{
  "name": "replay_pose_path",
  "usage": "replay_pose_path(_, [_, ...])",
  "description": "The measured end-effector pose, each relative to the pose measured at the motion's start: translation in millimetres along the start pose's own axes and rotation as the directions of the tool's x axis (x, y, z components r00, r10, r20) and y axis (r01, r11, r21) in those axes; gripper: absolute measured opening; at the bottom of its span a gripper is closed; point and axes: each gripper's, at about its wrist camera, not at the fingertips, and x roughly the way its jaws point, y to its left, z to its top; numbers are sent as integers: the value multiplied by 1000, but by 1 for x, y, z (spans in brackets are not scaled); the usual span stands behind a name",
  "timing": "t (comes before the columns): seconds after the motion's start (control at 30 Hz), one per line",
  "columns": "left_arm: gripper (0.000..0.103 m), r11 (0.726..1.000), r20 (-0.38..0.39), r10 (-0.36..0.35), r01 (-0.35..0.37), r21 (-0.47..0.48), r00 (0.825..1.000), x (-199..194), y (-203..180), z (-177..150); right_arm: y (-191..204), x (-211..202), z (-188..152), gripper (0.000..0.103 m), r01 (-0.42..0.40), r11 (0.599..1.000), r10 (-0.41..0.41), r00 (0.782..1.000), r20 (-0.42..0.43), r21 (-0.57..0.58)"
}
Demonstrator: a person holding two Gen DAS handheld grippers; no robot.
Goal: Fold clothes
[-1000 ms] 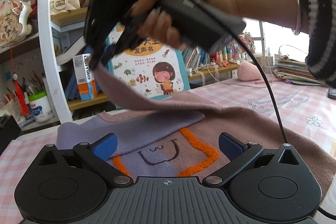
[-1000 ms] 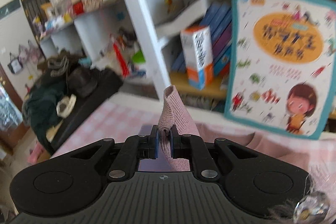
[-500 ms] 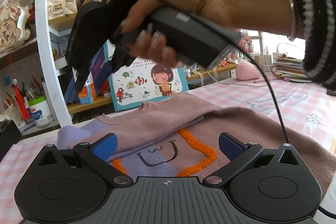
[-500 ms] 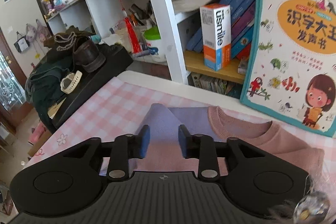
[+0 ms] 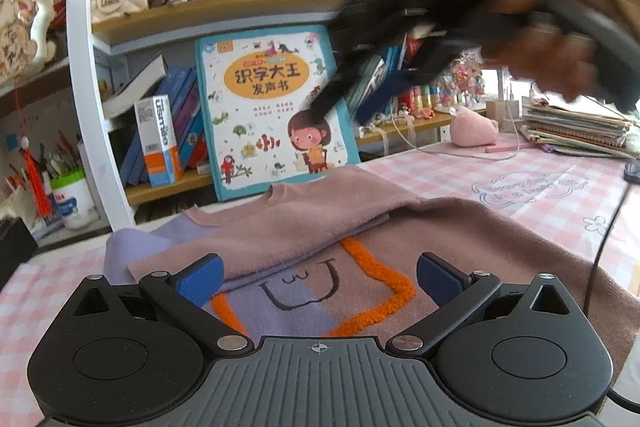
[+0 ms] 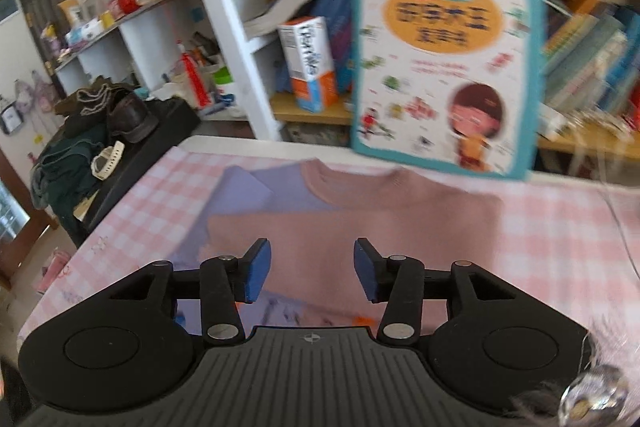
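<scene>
Right hand-held gripper (image 6: 310,269): jaws have just been opening, now partway apart, nothing between the blue pads — the fabric under them lies flat on its own. Judgement: the sleeve fold is laid down, which is why I no longer need a hold on it.

The dusty-pink knitted sweater with a lilac panel and orange looped outline (image 6: 360,223) lies spread on the pink-and-white checked surface (image 6: 560,227), directly ahead of and below this hand-held gripper, neckline at the far end. The folded sleeve crosses the body just beyond my fingertips.

Left hand-held gripper (image 5: 318,277): jaws wide, empty, hovering low over the near hem, the stitched face and orange outline showing between its fingers. It grips nothing — probably waiting for the next fold.

My right hand (image 5: 540,39) appears blurred, high and to the right of the left hand-held gripper.
</scene>
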Motion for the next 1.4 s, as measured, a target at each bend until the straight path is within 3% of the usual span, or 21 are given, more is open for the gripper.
replay_pose_path(0.27, [103,999,-51,35,-34,16,998,8,-4,1,-25,-45,-54,52,55,995,-56,998,10,78])
replay_pose_path(0.43, [103,998,-14,54,-54,27,998,-2,-3,-1,-36,-63,-88,57,68,987,-67,998,-9,149])
replay_pose_path(0.67, [103,993,-97,87,-79,85,991,-32,9,-7,-56,-99,-138,63,122,961,-117,993,-33,250])
replay_pose_path(0.87, [103,992,-188,129,-129,11,974,-62,33,-15,-76,-119,-171,64,125,931,-121,992,-32,344])
replay_pose_path(1.1, [103,972,-236,200,-224,-77,951,-94,60,-23,-77,-136,-198,64,121,932,-103,992,-69,341])
replay_pose_path(1.27, [103,956,-258,226,-264,-125,939,-99,74,-26,-79,-174,-222,64,192,920,-179,981,-70,341])
replay_pose_path(1.4, [103,956,-250,209,-251,-153,946,-99,75,-26,-82,-207,-233,64,230,896,-237,971,-27,379])
